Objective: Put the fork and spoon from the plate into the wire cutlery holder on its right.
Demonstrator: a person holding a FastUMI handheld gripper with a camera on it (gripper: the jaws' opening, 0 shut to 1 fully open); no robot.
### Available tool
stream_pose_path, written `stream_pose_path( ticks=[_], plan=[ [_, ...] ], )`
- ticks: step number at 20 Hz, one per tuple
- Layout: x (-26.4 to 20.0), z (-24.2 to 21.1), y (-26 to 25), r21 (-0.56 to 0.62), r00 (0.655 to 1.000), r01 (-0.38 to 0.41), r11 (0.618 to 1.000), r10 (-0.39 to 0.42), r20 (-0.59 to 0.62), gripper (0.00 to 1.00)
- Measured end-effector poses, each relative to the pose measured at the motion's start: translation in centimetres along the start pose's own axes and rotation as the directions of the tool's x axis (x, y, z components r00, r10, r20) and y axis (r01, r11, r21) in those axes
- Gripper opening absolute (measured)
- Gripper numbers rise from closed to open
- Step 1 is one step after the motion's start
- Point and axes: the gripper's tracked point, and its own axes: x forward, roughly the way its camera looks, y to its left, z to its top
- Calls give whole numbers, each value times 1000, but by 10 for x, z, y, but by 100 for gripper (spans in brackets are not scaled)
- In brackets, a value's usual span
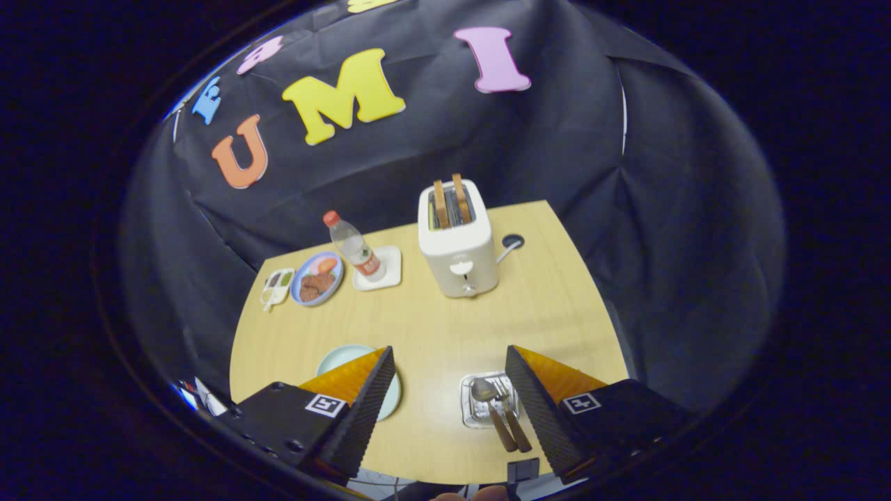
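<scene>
A pale blue-green plate (342, 358) lies on the wooden table, partly behind my left finger. To its right stands the wire cutlery holder (472, 412), close to the inner side of my right finger. The spoon (485, 398) and the fork (507, 407) rest in the holder, heads inside and brown handles sticking out toward me. My gripper (450, 353) hangs above the table, open, with nothing between its fingers.
A white toaster (457, 243) with two slices of toast stands at the back, a cable hole (512, 241) beside it. Left of it are a water bottle (355, 248) on a white coaster, a blue plate of food (317, 279) and a small sauce dish (277, 286).
</scene>
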Motion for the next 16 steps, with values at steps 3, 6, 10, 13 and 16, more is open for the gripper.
stream_pose_path(
  ticks=[3, 6, 10, 13, 16],
  plan=[
    [-30, 44, 17, -45, 981, -18, 999, 27, 192, 97],
    [-70, 73, 35, -99, 935, -18, 995, 51, 350, 96],
    [-127, 105, 52, -138, 837, 16, 990, 62, 543, 96],
    [-159, 108, 61, -123, 777, 18, 992, 63, 626, 96],
    [-181, 106, 64, -129, 732, 43, 991, 56, 679, 96]
  ],
)
